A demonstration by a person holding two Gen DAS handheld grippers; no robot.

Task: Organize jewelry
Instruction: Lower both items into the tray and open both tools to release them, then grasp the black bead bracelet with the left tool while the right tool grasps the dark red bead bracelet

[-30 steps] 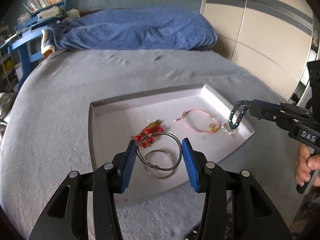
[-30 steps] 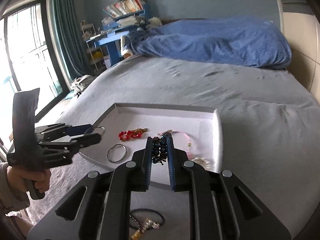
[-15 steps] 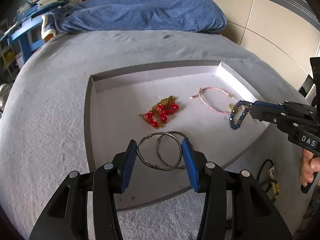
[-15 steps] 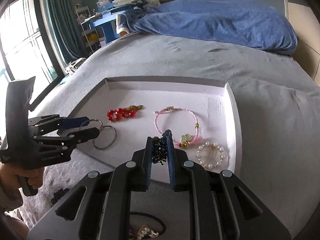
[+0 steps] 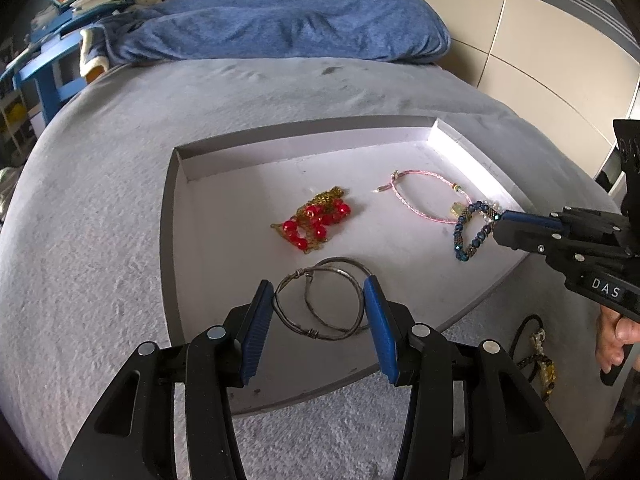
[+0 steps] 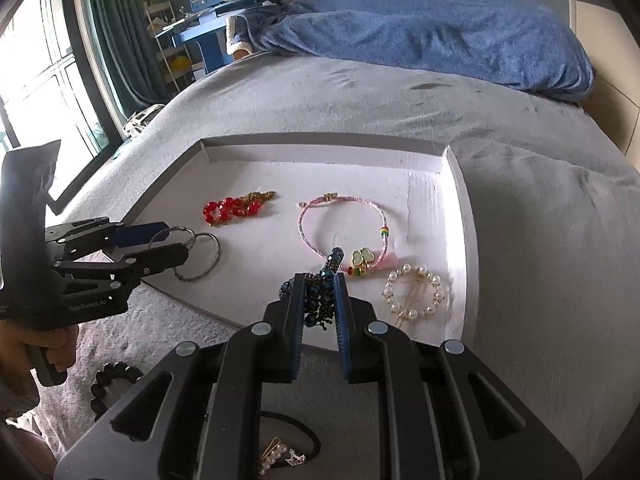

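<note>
A shallow white tray [image 5: 167, 240] lies on the grey bed. My left gripper [image 5: 318, 284] is shut on a thin silver bangle [image 5: 280, 312], low over the tray's near edge; a second silver ring [image 6: 212, 256] lies under it. My right gripper [image 6: 319, 280] is shut on a dark blue beaded bracelet [image 6: 320, 300], which hangs over the tray's right side [image 5: 472, 232]. In the tray lie a red bead bracelet [image 5: 316, 224], a pink cord bracelet [image 6: 340, 224] with a clover charm, and a pearl bracelet [image 6: 414, 292].
On the bedcover in front of the tray lie a black cord with pearls [image 6: 288, 448] and a dark bead bracelet [image 6: 108, 384]. A blue blanket [image 5: 280, 20] is heaped at the bed's far end. A blue desk [image 6: 200, 28] and a window stand beyond.
Both grippers sank toward the tray and tilted further down, each keeping its piece. The bangle and the blue bracelet now hang close over the tray floor. In the last half second little moved.
</note>
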